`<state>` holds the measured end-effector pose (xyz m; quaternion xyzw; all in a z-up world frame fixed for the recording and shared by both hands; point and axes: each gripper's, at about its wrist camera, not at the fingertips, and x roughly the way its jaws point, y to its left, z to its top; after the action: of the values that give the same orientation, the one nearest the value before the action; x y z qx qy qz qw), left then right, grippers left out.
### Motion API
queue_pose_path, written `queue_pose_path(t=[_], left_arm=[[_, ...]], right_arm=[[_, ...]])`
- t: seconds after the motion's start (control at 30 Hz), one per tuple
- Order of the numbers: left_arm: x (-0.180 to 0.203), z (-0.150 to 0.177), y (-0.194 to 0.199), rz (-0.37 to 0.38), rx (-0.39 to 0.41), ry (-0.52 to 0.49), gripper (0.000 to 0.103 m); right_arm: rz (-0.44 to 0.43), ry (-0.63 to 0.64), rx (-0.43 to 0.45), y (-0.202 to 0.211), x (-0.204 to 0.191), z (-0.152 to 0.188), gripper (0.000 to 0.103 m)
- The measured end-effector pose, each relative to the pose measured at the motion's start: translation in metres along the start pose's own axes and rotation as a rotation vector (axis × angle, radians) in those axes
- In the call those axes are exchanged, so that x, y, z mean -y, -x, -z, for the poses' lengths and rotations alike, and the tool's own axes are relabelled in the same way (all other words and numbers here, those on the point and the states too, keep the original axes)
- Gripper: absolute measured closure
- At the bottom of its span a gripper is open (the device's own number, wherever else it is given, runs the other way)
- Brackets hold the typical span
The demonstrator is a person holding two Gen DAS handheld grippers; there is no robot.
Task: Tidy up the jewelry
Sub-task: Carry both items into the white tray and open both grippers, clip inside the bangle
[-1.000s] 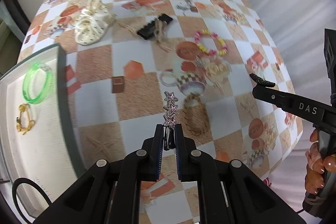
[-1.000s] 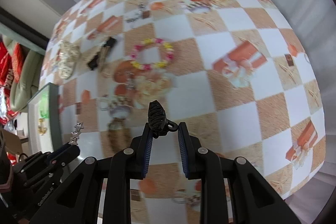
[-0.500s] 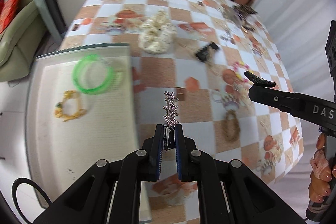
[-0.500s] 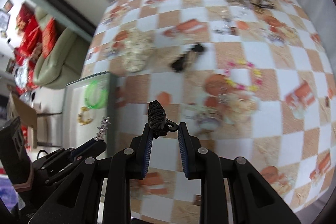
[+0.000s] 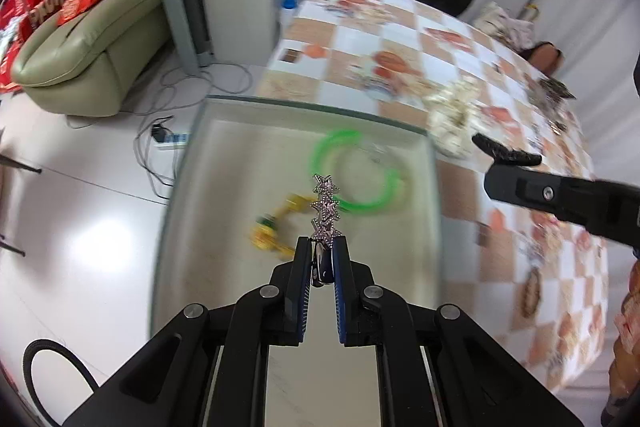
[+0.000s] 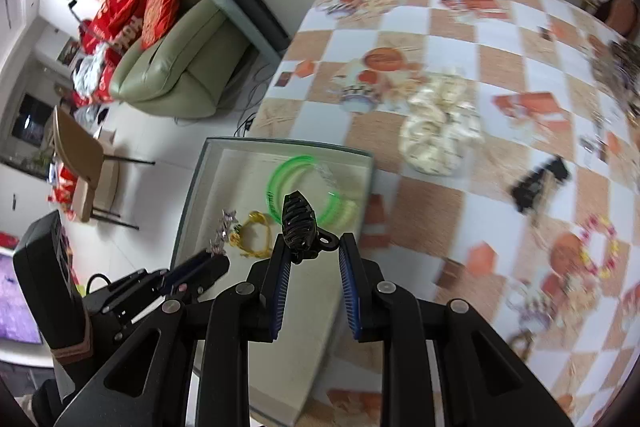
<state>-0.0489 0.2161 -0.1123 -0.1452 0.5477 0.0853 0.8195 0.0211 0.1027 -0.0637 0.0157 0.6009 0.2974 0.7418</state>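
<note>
Left claw (image 5: 322,253) was clamped on a sparkly star hair clip (image 5: 326,207), and in that camera's view the clip stuck straight out past the fingertips, long axis in line with the fingers. Right under and ahead of it sat the pale tray (image 5: 192,163) at the table edge, with a green bangle (image 5: 354,171) and a yellow bracelet (image 5: 276,227) already lying in it. So the drop spot was pretty much directly below the clip, imo it mostly needed lowering and letting go. Right claw (image 5: 506,157) poked in from the right side, over the checkered tablecloth (image 5: 500,75) beside the tray's right wall.

From the right camera, the right claw (image 6: 314,255) was gripping a black claw clip (image 6: 298,223); it leaned against the left finger with its little loop reaching toward the right one. The tray (image 6: 280,147) lay ahead and a bit left, the bangle (image 6: 304,187) just past the clip's tip. The left claw (image 6: 214,259) with its star clip (image 6: 224,233) looked already over the tray near the yellow bracelet (image 6: 254,235), so I'd guess the left goes first. A cream scrunchie (image 6: 440,135) and a bead bracelet (image 6: 596,243) were out on the cloth.
</note>
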Motion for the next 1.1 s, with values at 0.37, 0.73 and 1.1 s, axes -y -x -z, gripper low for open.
queue_pose_path(t=[0.37,0.73,1.1], left_arm=[[-0.041,-0.03,-0.048,-0.082,-0.001,0.009,0.088],[-0.04,-0.028,-0.069,-0.109,-0.039,0.0,0.088],[-0.035,-0.028,-0.07,-0.154,-0.048,-0.011,0.087]], right_arm=[[0.041,0.046,-0.066,-0.069,-0.019,-0.027,0.077],[0.079,0.043,-0.123,-0.108,-0.016,-0.026,0.077],[0.069,0.032,-0.133,-0.115,-0.011,-0.027,0.067]])
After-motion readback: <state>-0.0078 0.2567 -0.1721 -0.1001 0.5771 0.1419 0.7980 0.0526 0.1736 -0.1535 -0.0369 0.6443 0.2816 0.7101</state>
